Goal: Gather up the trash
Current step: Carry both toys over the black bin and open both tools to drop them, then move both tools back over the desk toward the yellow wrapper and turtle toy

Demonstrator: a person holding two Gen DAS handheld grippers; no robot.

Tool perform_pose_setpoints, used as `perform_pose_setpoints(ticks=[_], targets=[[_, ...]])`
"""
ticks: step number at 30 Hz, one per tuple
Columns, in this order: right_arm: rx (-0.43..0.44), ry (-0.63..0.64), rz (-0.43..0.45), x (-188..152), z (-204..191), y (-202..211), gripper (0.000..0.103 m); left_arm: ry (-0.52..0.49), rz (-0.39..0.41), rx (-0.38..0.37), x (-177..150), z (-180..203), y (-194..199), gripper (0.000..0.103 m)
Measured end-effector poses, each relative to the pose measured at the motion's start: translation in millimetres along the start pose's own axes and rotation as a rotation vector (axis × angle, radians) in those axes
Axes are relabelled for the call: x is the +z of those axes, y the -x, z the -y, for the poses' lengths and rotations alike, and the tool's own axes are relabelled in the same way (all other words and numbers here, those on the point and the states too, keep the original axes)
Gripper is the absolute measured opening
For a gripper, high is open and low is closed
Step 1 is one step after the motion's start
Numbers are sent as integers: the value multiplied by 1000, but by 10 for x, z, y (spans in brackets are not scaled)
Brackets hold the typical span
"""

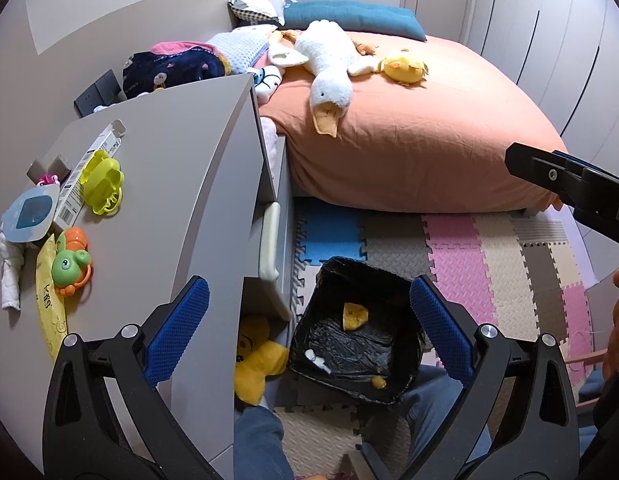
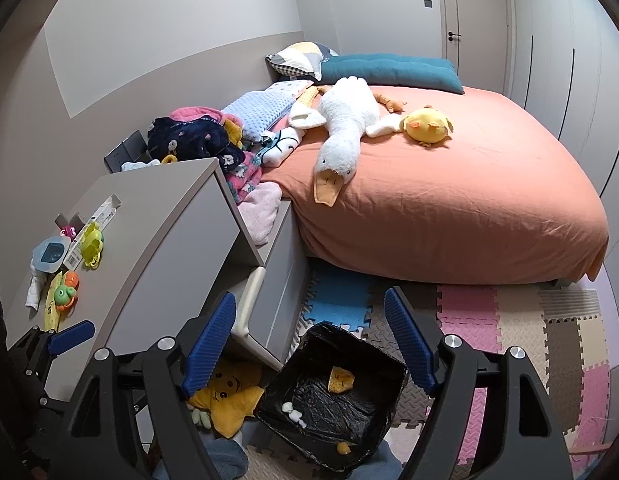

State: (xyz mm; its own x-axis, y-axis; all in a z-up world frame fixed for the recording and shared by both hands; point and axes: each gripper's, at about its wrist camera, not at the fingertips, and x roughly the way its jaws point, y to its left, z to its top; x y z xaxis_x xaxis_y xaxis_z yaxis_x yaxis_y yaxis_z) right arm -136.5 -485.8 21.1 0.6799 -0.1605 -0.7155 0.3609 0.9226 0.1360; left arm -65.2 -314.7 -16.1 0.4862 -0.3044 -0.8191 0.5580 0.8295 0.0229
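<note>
Blue-padded fingers (image 1: 177, 332) of the left gripper (image 1: 309, 328) stand spread wide with nothing between them, poised over the square bin lined with black plastic (image 1: 357, 332) on the floor. So do those of the right gripper (image 2: 311, 346), parted and empty above the same bin.

Inside the liner lie a torn yellow scrap of wrapper (image 1: 354, 315), a small white plastic piece (image 1: 316, 362) and a little yellow crumb (image 1: 378, 382), so that trash looks already dropped in.

I would judge the next step to be fetching more from the grey cabinet top (image 1: 169, 168) on the left. The flat yellow wipes packet (image 1: 49, 296) and the long white printed carton (image 1: 89, 172) look like candidates. Lifting the packet well means coming at its free edge, since the green and orange snail toy (image 1: 71, 264) sits on it and could be dragged along. The lime-green plastic toy (image 1: 103, 182) lies against the carton, so a narrow pinch at the far end seems safest.

A yellow star plush (image 1: 255, 354) is wedged beside the bin under the cabinet. The person's jeans-clad knees (image 1: 261, 440) crowd the bin's near side. Beyond, a white goose plush (image 1: 329, 64) sprawls on the orange-sheeted bed (image 1: 429, 140), well clear of the work.
</note>
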Motion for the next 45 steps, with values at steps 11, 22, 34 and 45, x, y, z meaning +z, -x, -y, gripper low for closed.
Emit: perform_pose_setpoints(ticks=[11,22,34,45], targets=[[20,20,-2,12,-165,-24,77,12,11,18,-18,-113,50,97],[70,59,-3,39,-518,-110,78,59,20,58,-70,-452,147,97],[134,109,-4,49,-1004,-192,78,119,35,119,-172,-903,244,97],[184,156,-16,43,-1434,-310,78,194,38,206,-364,-1414,276,96]])
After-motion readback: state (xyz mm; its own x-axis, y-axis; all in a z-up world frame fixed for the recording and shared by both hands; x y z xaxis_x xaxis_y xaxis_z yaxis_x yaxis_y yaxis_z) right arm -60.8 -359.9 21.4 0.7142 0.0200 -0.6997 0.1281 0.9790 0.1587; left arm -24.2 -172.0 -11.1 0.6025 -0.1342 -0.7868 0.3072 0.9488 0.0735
